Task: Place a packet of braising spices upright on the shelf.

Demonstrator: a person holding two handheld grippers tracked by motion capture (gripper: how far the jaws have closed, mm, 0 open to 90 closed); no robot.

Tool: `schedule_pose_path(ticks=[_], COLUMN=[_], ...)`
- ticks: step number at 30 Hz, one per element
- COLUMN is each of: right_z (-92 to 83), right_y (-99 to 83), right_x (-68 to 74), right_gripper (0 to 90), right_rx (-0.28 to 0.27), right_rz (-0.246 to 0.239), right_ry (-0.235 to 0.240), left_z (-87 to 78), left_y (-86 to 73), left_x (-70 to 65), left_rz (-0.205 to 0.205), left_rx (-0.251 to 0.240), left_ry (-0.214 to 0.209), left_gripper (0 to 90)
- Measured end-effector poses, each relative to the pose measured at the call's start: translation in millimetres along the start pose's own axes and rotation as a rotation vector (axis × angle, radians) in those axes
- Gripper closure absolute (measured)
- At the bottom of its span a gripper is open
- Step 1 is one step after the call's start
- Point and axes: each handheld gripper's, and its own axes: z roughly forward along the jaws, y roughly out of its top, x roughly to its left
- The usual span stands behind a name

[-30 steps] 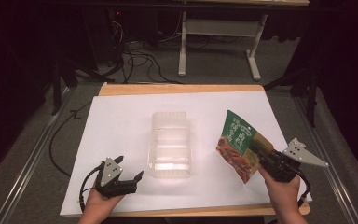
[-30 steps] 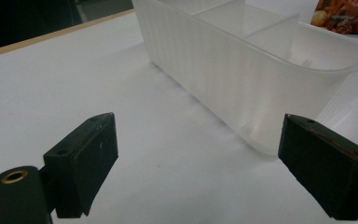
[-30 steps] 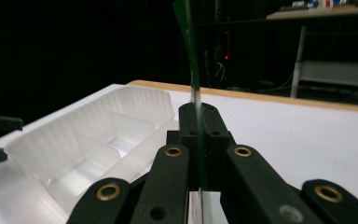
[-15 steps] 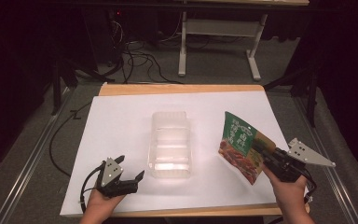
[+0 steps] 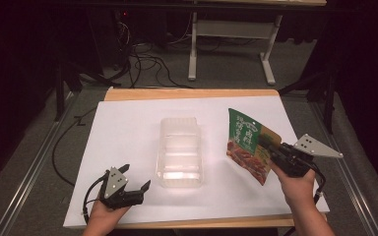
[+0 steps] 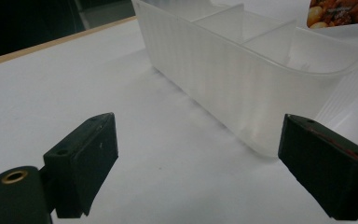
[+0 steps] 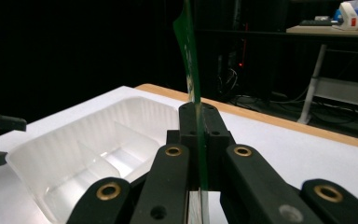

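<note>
Clear tray (image 5: 179, 153) at worktop (image 5: 128, 128) centre, long axis running away from person, inner dividers crossing it

Right gripper (image 5: 268, 147) right of tray, jaws closed on lower edge of pouch (image 5: 246, 142); pouch held above worktop, just beside tray, apart from it, long axis tilted, green top up and away, printed face toward tray; edge-on in right gripper view

Left gripper (image 5: 138, 189) at near left, jaws spread wide, nothing between them, pointing toward tray's near end
</note>
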Motion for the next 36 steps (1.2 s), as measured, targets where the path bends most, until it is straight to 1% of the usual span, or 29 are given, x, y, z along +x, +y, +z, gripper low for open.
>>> schedule_pose_path(ticks=[1,4,6,10,11,14,15,16,17,18,20,22,23,24,27,28,30,32,33,36], right_z=[2.4,4.3,8.1,12.2,13.4,18.9,18.9,20.8,20.8,22.4,23.6,27.1,27.1,30.3,34.1,38.2,40.2,46.9,46.9,55.6], right_y=[4.0,7.4,12.3,15.7,16.6,20.1,20.1,22.4,22.4,25.3,27.0,32.4,32.4,35.6,38.6,41.4,42.8,47.2,47.2,52.8], right_x=[-0.7,-0.9,-0.9,0.3,1.2,2.7,2.7,4.0,4.0,6.0,7.1,10.1,10.1,12.3,14.3,16.4,17.2,20.1,20.1,24.2], right_gripper=[90.0,90.0,90.0,90.0,90.0,90.0,90.0,90.0,90.0,90.0,90.0,90.0,90.0,90.0,90.0,90.0,90.0,90.0,90.0,90.0], right_rx=[-0.005,-0.009,-0.013,-0.021,-0.024,-0.044,-0.044,-0.053,-0.053,-0.060,-0.065,-0.074,-0.074,-0.080,-0.080,-0.083,-0.085,-0.086,-0.086,-0.092], right_rz=[0.009,0.010,0.011,0.003,0.009,0.011,0.011,0.010,0.010,0.012,0.012,-0.002,-0.002,-0.001,-0.007,-0.012,-0.018,-0.022,-0.022,-0.036], right_ry=[0.014,0.021,0.038,0.046,0.048,0.071,0.071,0.088,0.088,0.102,0.110,0.131,0.131,0.145,0.147,0.157,0.159,0.175,0.175,0.204], left_z=[0.0,-0.3,-1.0,-1.7,-2.0,-1.5,-1.5,-1.3,-1.3,-1.1,-1.2,-1.8,-2.0,-2.3,-2.8,-3.1,-3.4,-3.9,-4.2,-4.5], left_y=[0.0,-0.3,-0.1,0.4,0.5,0.4,0.4,0.3,0.4,0.3,0.4,0.5,0.5,0.6,0.5,0.5,0.5,0.5,0.6,0.7], left_x=[0.0,-0.7,-0.8,-1.0,-1.1,-0.8,-0.8,-0.9,-0.9,-0.9,-0.8,-0.5,-0.5,-0.3,-0.1,0.3,0.5,0.7,0.8,0.9], left_rz=[0.002,0.009,0.011,0.011,0.012,0.012,0.012,0.012,0.012,0.012,0.012,0.010,0.007,0.007,0.009,0.009,0.009,0.004,0.003,0.004], left_rx=[0.000,0.000,-0.001,-0.004,-0.004,-0.003,-0.003,-0.002,-0.003,-0.005,-0.005,-0.008,-0.011,-0.013,-0.012,-0.014,-0.014,-0.016,-0.016,-0.018], left_ry=[-0.003,-0.007,-0.008,-0.009,-0.009,-0.006,-0.006,-0.005,-0.005,-0.003,-0.003,-0.004,-0.004,-0.002,-0.002,-0.002,0.000,0.002,0.005,0.006], left_gripper=[12.3,12.3,12.3,12.3,12.3,12.3,12.3,12.3,12.3,12.3,12.3,12.3,12.3,12.3,12.3,12.3,12.3,12.3,12.3,12.3])
